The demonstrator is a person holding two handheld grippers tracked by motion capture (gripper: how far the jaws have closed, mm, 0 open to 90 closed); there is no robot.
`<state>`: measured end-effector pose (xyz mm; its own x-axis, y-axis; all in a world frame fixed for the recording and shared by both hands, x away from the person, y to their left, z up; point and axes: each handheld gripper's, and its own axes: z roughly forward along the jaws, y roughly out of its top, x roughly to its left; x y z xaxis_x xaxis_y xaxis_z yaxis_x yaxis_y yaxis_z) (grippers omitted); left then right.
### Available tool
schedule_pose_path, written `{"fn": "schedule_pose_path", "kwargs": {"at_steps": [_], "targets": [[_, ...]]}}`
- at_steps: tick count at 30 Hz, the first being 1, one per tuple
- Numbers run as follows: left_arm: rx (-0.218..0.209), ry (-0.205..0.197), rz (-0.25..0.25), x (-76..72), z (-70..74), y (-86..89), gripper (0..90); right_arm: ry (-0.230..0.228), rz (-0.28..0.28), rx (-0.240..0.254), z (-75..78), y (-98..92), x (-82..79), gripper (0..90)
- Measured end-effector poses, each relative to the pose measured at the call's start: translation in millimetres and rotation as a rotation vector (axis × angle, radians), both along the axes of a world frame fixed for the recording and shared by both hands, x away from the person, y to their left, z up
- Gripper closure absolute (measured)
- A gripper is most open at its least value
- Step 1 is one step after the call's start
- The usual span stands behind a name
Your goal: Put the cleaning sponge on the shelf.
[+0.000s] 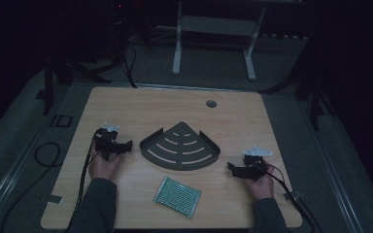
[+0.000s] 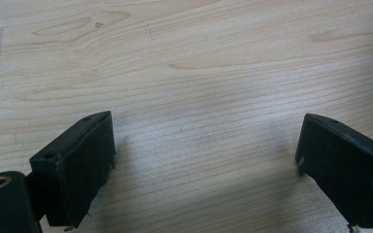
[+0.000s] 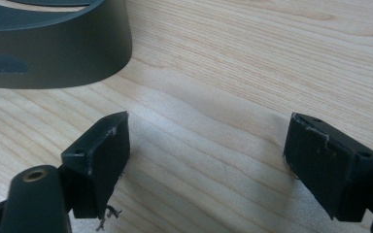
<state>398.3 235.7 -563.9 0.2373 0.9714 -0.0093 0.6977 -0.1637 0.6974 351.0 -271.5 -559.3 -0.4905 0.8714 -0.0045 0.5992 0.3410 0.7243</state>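
A dark grey fan-shaped corner shelf with curved slots lies in the middle of the wooden table. In front of it sits a green rectangular sponge pad. My left gripper rests at the shelf's left side, held by a hand; its jaws stand wide open over bare wood. My right gripper rests at the shelf's right front, pointing left; its jaws stand wide open with nothing between them. The shelf's rounded wall shows at the upper left of the right gripper view.
A round cable hole is near the table's far edge. Cables trail from both grippers off the table's front corners. A white desk frame and dark tripod legs stand on the floor beyond the table.
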Motion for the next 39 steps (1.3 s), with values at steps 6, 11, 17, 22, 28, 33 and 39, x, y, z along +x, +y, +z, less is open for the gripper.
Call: {"fn": "schedule_pose_path", "kwargs": {"at_steps": [6,11,17,22,28,33,39], "targets": [[0.000,0.000,0.001,-0.1,0.0,0.1,8.0,0.000,-0.001,0.000,0.1,-0.1,0.0,17.1],[0.000,0.000,0.003,-0.1,0.1,0.1,8.2,-0.002,-0.009,0.002,0.3,-0.4,-0.2,18.3],[0.001,-0.001,0.006,-0.3,0.2,0.3,8.6,0.022,-0.010,-0.010,4.0,-0.6,-1.7,23.2],[0.001,-0.001,0.007,-0.3,0.2,0.3,9.0,0.016,0.031,-0.025,11.9,-2.9,-11.3,25.8],[0.000,-0.002,0.008,-0.3,0.2,0.2,9.0,0.003,0.063,-0.040,25.1,-6.1,-22.0,28.3],[0.000,-0.002,0.008,-0.4,0.2,0.1,9.0,0.013,0.110,-0.062,41.8,-8.0,-32.7,42.2],[0.000,-0.002,0.008,-0.4,0.2,0.1,9.0,0.002,0.155,-0.040,54.3,-5.5,-43.7,46.5]]}}
